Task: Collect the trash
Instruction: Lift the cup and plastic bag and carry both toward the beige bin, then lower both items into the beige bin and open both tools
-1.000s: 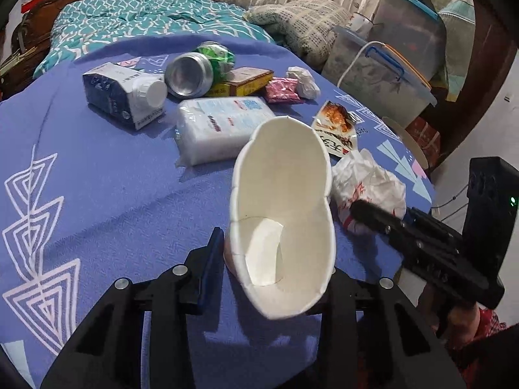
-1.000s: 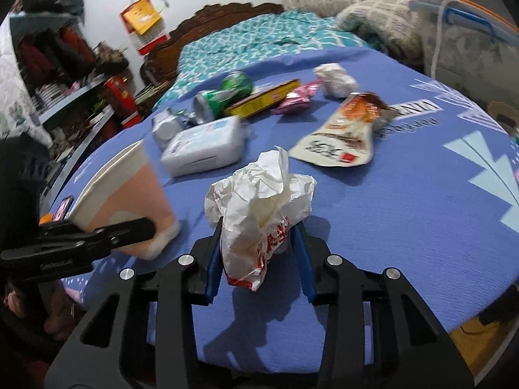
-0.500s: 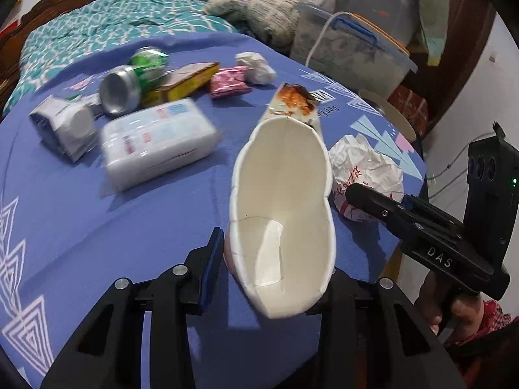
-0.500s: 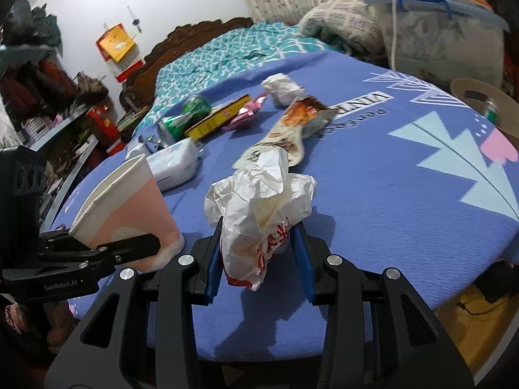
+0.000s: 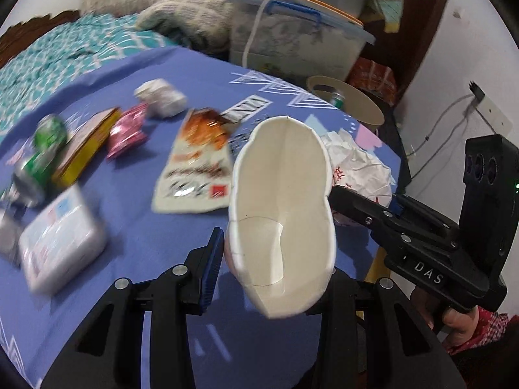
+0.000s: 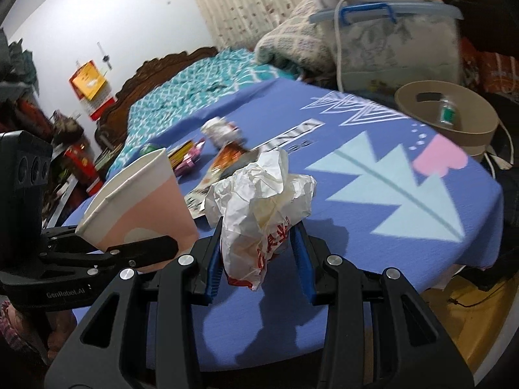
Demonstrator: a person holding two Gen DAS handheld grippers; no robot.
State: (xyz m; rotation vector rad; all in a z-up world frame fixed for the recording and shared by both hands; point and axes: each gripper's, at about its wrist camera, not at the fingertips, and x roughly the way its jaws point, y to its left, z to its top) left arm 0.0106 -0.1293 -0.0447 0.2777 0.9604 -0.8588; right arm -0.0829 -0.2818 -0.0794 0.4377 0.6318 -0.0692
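My left gripper (image 5: pixel 275 259) is shut on a squashed white paper cup (image 5: pixel 282 207), held above the blue tablecloth; the cup shows pink-sided in the right wrist view (image 6: pixel 139 204). My right gripper (image 6: pixel 259 262) is shut on a crumpled white wrapper with red print (image 6: pixel 262 207), also seen in the left wrist view (image 5: pixel 360 168) just right of the cup. A round tan bin (image 6: pixel 447 116) with some trash inside stands beyond the table's far right edge; it also shows in the left wrist view (image 5: pixel 350 103).
On the table (image 5: pixel 146 227) lie a snack packet (image 5: pixel 198 165), a pink wrapper (image 5: pixel 126 133), a yellow box (image 5: pixel 84 146), a green can (image 5: pixel 39 159), a tissue pack (image 5: pixel 58 240) and a white paper wad (image 5: pixel 162 100). A lidded plastic box (image 6: pixel 395 39) and a bed stand behind.
Both grippers have swung right with their loads, towards the table's right edge. The tan bin has come into both views. The trash on the table has slid left in view.
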